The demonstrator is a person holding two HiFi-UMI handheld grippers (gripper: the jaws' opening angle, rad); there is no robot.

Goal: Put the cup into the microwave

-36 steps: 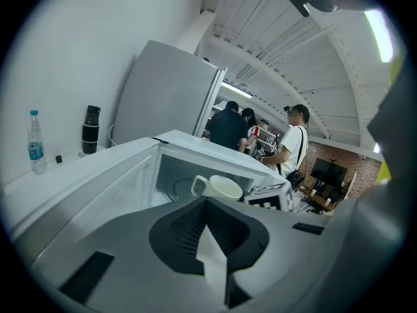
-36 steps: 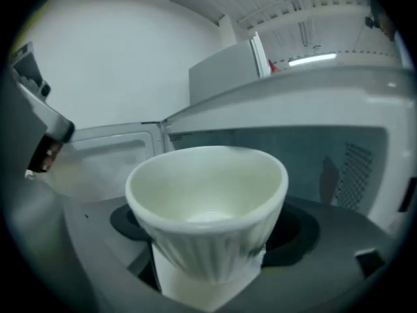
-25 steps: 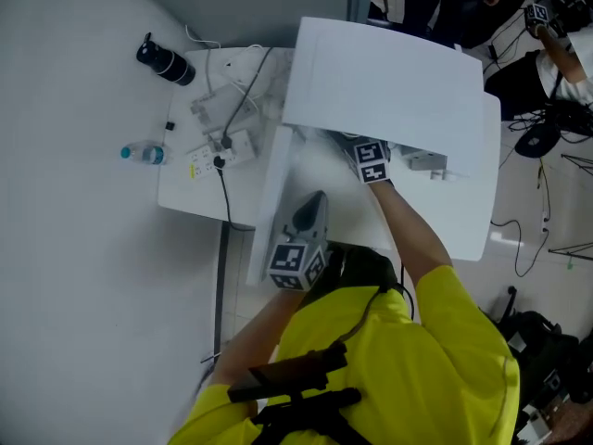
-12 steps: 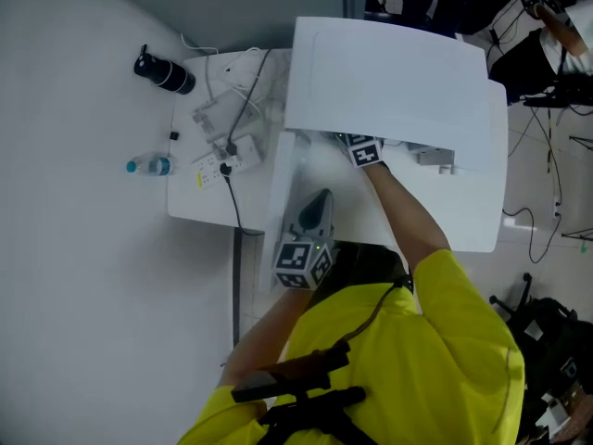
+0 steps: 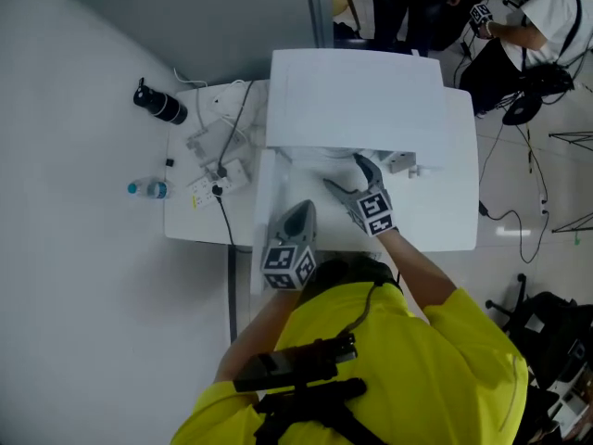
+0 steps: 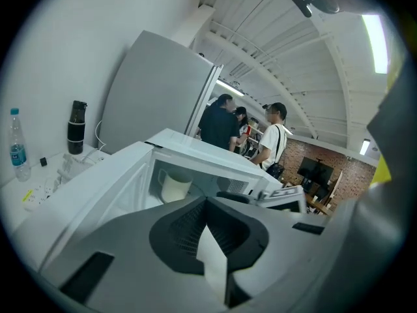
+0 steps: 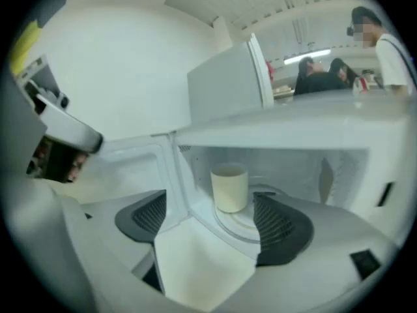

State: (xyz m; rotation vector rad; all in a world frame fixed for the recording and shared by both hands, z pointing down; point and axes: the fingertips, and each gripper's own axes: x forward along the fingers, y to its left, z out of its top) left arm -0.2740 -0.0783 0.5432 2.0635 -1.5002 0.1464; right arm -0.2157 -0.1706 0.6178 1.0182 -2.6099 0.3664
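The white microwave [image 5: 357,100] stands with its door [image 5: 267,213] swung open to the left. A cream cup [image 7: 230,188] stands upright on the turntable inside, also seen in the left gripper view [image 6: 174,186]. My right gripper [image 5: 341,171] is just outside the cavity mouth, pointing in. Its jaws are wide apart and closing, with nothing between them [image 7: 208,223]; the cup stands free beyond them. My left gripper [image 5: 298,213] sits by the open door's lower edge, jaws together and holding nothing [image 6: 205,204].
Left of the microwave the white table [image 5: 185,221] carries a power strip [image 5: 218,170] with cables, a black bottle [image 5: 159,105] and a small water bottle [image 5: 148,189]. People [image 5: 519,26] stand behind the microwave. Cables trail on the floor at the right.
My right gripper has drawn back out of the microwave toward the person, so its jaws now show in the head view. The left gripper has stayed in place.
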